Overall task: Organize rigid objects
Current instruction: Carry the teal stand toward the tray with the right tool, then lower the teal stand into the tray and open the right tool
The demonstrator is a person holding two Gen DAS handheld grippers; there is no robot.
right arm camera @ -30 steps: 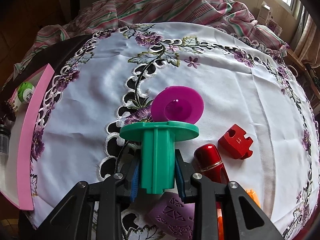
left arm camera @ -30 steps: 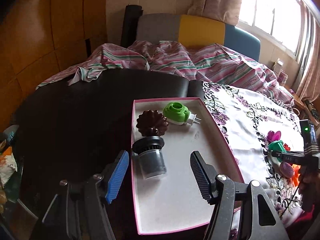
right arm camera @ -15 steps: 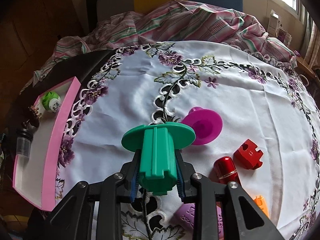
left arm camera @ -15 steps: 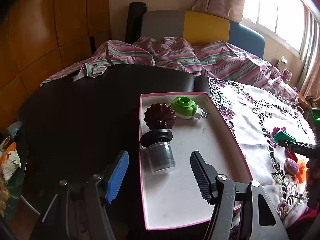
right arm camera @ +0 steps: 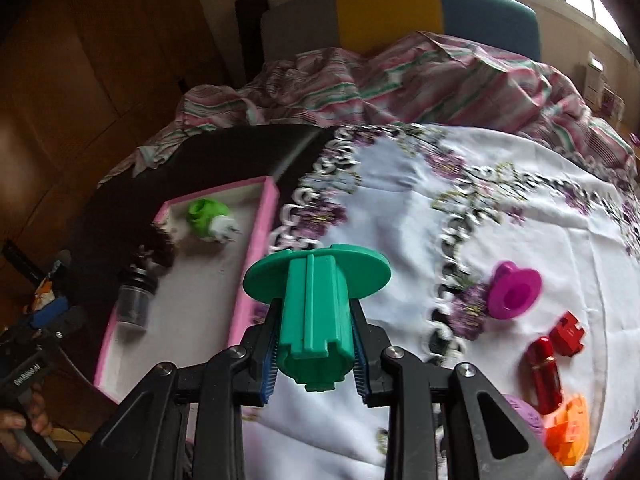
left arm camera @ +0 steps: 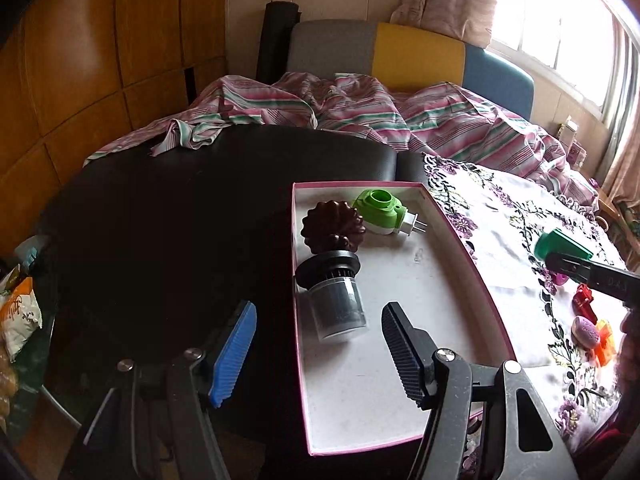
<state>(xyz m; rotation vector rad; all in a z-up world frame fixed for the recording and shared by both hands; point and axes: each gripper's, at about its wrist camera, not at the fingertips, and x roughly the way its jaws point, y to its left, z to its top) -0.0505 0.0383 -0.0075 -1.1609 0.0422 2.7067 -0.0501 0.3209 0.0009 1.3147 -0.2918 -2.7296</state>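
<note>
My right gripper [right arm camera: 316, 354] is shut on a green flanged spool [right arm camera: 316, 300] and holds it in the air above the embroidered cloth, just right of the pink-edged tray [right arm camera: 260, 240]; the spool also shows in the left wrist view [left arm camera: 560, 246]. The tray [left arm camera: 400, 400] holds a brown fluted mould [left arm camera: 333, 226], a green plug-in device [left arm camera: 382, 211] and a clear jar with a black lid [left arm camera: 334, 294]. My left gripper [left arm camera: 316, 352] is open and empty, low over the tray's near left corner, in front of the jar.
On the cloth lie a magenta cup [right arm camera: 514, 290], a red block [right arm camera: 567, 333], a red cylinder [right arm camera: 543, 372], an orange piece [right arm camera: 568, 432] and a purple textured piece [right arm camera: 528, 420]. The bare dark table [left arm camera: 160, 220] lies left of the tray. Striped bedding [left arm camera: 340, 108] lies behind.
My right gripper has lifted the green spool and carried it left toward the tray. My left gripper has drawn back slightly and stayed open.
</note>
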